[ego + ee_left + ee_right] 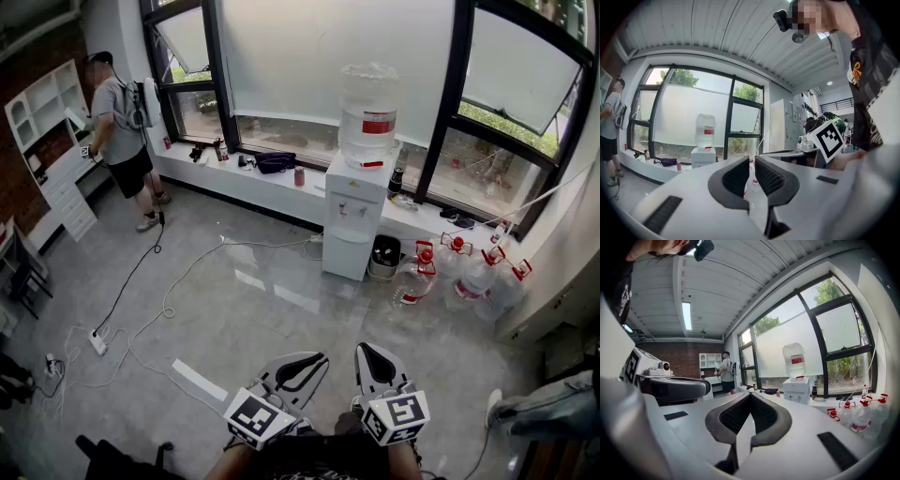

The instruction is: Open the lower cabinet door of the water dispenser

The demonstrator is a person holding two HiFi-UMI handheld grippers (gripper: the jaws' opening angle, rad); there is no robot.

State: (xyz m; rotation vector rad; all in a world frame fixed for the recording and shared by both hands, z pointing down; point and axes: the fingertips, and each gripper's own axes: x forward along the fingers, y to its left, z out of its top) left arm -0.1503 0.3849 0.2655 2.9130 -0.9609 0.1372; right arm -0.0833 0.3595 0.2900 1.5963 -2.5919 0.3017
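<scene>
The white water dispenser (354,220) stands against the window ledge across the room, a clear bottle (368,114) on top. Its lower cabinet door (347,255) is closed. Both grippers hover low at the near edge of the head view, far from it. My left gripper (305,366) holds nothing; in the left gripper view its jaws (752,159) stand a narrow slit apart, with the dispenser (703,157) small at the left. My right gripper (375,361) is shut and empty, pads touching (750,394), and the dispenser (796,389) lies ahead to the right.
Several water jugs (417,272) with red caps stand right of the dispenser, a black bin (384,255) beside it. Cables (141,309) and a power strip (97,343) lie on the grey floor at left. A person (120,131) stands by white shelves (47,122).
</scene>
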